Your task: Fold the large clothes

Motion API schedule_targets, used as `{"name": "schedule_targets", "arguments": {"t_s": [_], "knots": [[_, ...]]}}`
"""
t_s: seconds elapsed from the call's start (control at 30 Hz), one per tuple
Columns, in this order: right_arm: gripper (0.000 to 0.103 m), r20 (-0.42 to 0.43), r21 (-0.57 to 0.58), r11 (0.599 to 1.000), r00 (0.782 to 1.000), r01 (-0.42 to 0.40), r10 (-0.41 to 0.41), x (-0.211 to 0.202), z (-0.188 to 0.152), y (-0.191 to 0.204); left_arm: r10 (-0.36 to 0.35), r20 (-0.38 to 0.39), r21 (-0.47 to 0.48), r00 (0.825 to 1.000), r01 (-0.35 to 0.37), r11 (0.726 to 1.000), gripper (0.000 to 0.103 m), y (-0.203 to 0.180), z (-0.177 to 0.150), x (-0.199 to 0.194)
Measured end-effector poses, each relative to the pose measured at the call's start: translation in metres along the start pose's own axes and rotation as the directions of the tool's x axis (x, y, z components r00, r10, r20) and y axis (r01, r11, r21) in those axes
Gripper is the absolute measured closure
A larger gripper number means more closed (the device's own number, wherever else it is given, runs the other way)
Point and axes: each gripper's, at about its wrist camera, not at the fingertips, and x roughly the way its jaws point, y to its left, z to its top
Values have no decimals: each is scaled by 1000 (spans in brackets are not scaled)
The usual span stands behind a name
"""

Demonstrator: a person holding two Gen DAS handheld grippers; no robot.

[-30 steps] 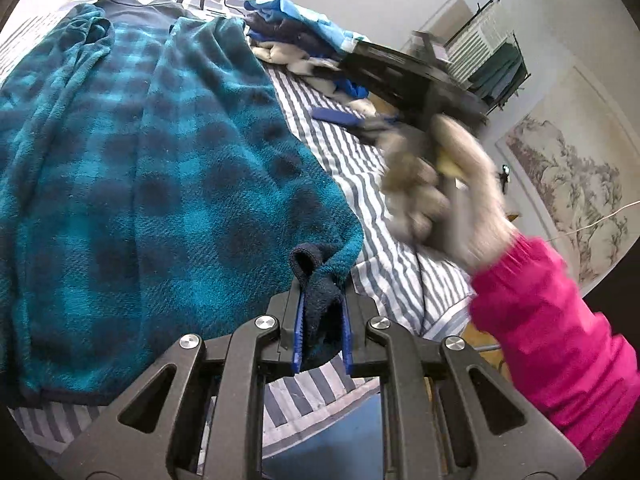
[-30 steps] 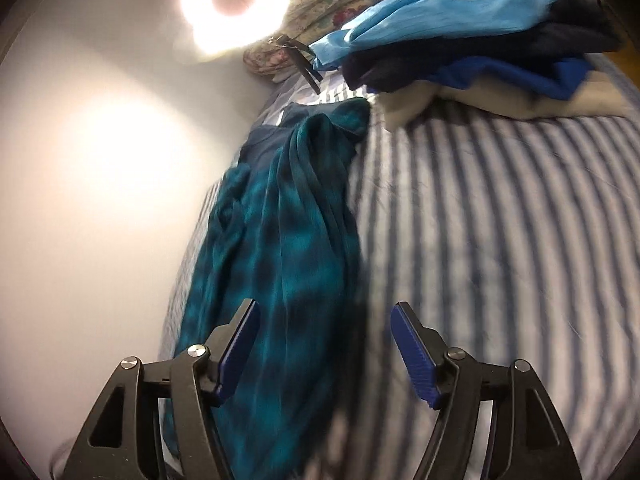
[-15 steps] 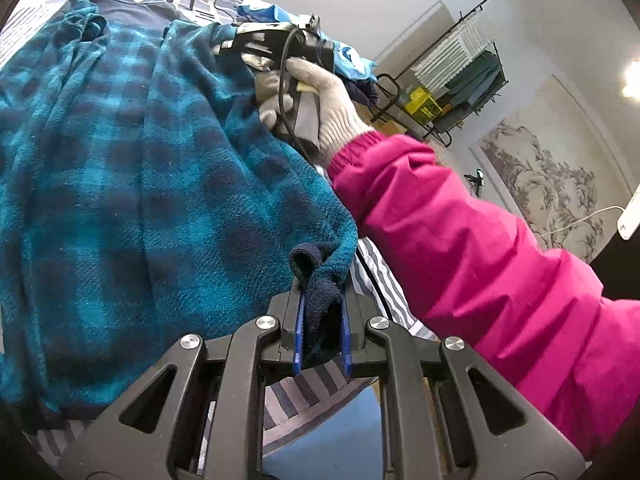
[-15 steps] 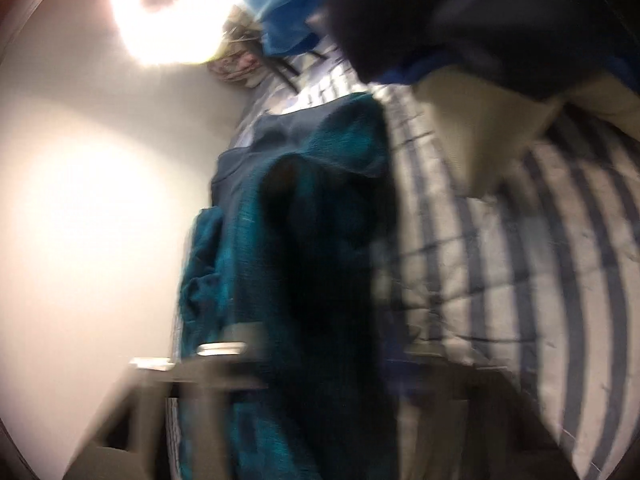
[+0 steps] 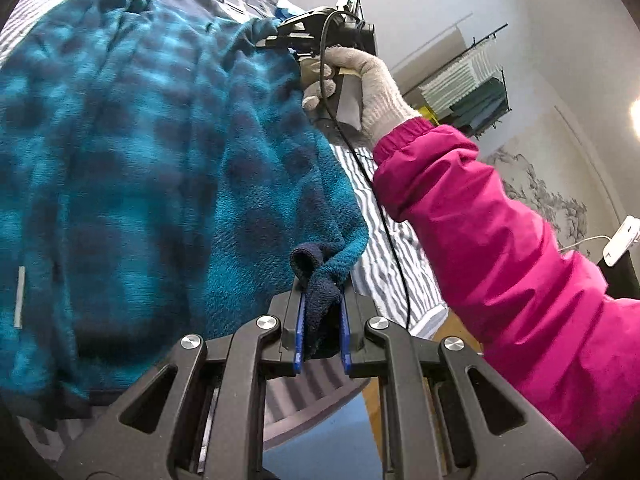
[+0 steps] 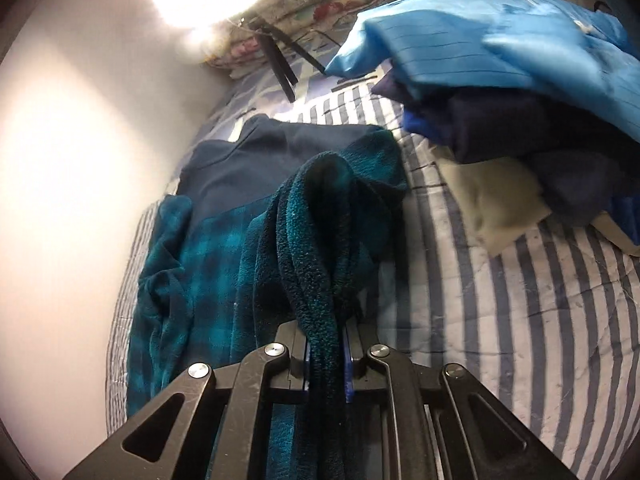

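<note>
A teal and navy plaid fleece garment [image 5: 140,160] lies spread across the striped bed [image 5: 384,232]. My left gripper [image 5: 322,300] is shut on its near hem corner, and dark fleece bunches between the blue pads. Farther up the same edge, a gloved hand [image 5: 368,84] holds my right gripper [image 5: 280,42] against the cloth. In the right wrist view my right gripper [image 6: 326,344] is closing, and a thick fold of the fleece [image 6: 316,240] is pinched between its pads. The navy collar part [image 6: 280,152] lies flat beyond.
A pile of blue, navy and beige clothes [image 6: 500,80] sits on the bed [image 6: 520,320] to the right. Floral bedding [image 6: 320,4] and black tripod legs [image 6: 280,64] are at the head. A pink sleeve [image 5: 500,260] crosses the left wrist view; a drying rack [image 5: 472,88] stands behind.
My right gripper swung from over the bare stripes to the fleece's far edge and closed from wide open onto a fold. The left gripper kept its hold and shifted slightly.
</note>
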Motion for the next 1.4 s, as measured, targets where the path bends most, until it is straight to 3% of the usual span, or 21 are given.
{"name": "schedule_targets", "arguments": {"t_s": [0.17,0.23,0.3,0.37,0.4,0.6,0.63,0.67,0.7,0.8,0.9,0.97,1.03,1.13,1.27,1.4], "knots": [[94,-1,-22,992,992,126,-126,-7,4,12,7,23,-37,1000,-6,999,92,17,-3,-11],[91,36,-103,974,979,202,-199,-7,3,25,12,29,-46,1000,-11,999,92,24,-2,-15],[74,59,-148,957,969,248,-242,-9,-4,27,-2,36,-55,999,4,998,92,27,-5,-23],[34,57,-79,976,979,202,-198,-17,-12,11,8,40,-35,999,-7,999,92,26,-9,-28],[30,56,-47,983,983,178,-175,-19,-15,4,2,34,-41,999,-1,999,92,27,-10,-27],[34,-41,118,987,994,107,-103,4,-28,-31,-19,18,-51,1000,20,999,92,29,-7,-24],[56,-41,144,987,997,68,-63,8,-29,-35,-20,20,-52,1000,21,998,92,27,-5,-23],[89,-59,157,987,998,27,-18,12,-29,-36,-24,21,-55,999,25,998,92,25,-5,-23],[89,-82,176,984,997,9,6,15,-29,-36,-25,21,-55,999,27,998,92,27,-6,-25],[93,-61,100,991,995,91,-85,7,-25,-13,-38,19,-73,999,39,997,92,27,-6,-24],[94,-26,-10,979,979,204,-204,-3,-19,20,-45,22,-84,999,46,995,92,29,-6,-24],[94,-7,-82,953,956,291,-292,-5,-17,43,-45,28,-94,999,47,994,92,30,-7,-24],[95,22,-174,906,922,385,-387,-1,-16,75,-48,36,-120,998,52,991,92,35,-8,-28],[95,66,-295,840,887,454,-457,16,-20,123,-37,55,-146,998,45,988,92,41,-10,-36],[94,95,-472,745,867,472,-489,62,-38,184,7,80,-175,997,7,985,92,54,-12,-47],[88,43,-587,670,845,454,-534,119,-61,209,38,73,-238,997,-20,971,92,75,-14,-50]]}}
